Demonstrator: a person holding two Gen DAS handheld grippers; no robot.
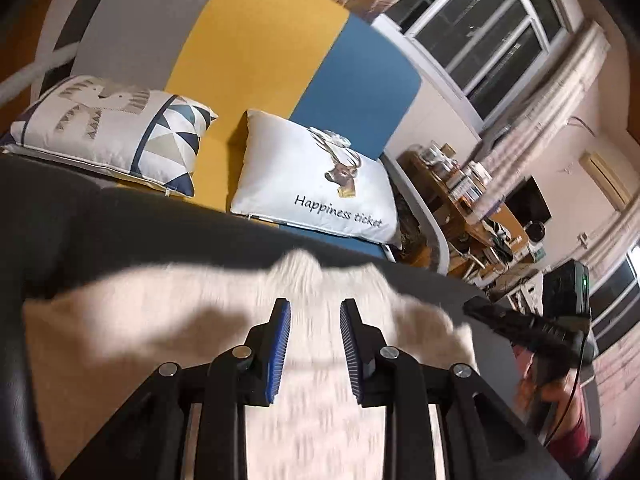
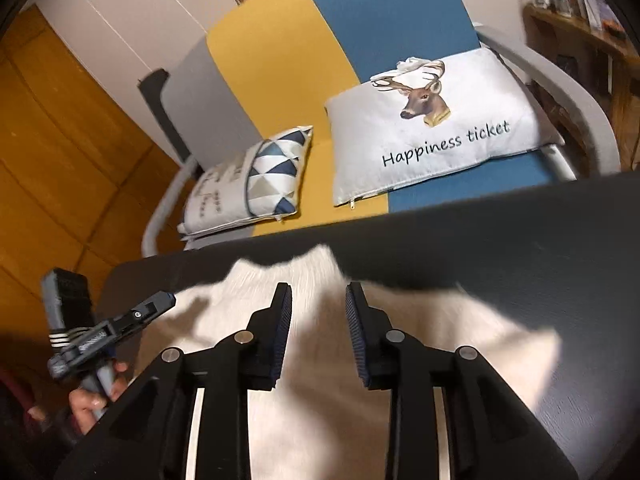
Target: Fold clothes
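Both the left gripper (image 1: 315,344) and right gripper (image 2: 319,336) are hovering with jaws apart over the cream fuzzy garment (image 2: 312,412) lying on the dark counter (image 2: 520,232), which is looking soft, light and limp, best pinched at an outer edge.

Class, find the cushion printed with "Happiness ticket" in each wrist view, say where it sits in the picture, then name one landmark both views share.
Left wrist view: the Happiness ticket cushion sits at centre, slightly above the middle, beyond the dark table.
Right wrist view: the cushion lies upper right of centre, on the blue seat.
Shared landmark: the triangle-pattern cushion, to its left in both.
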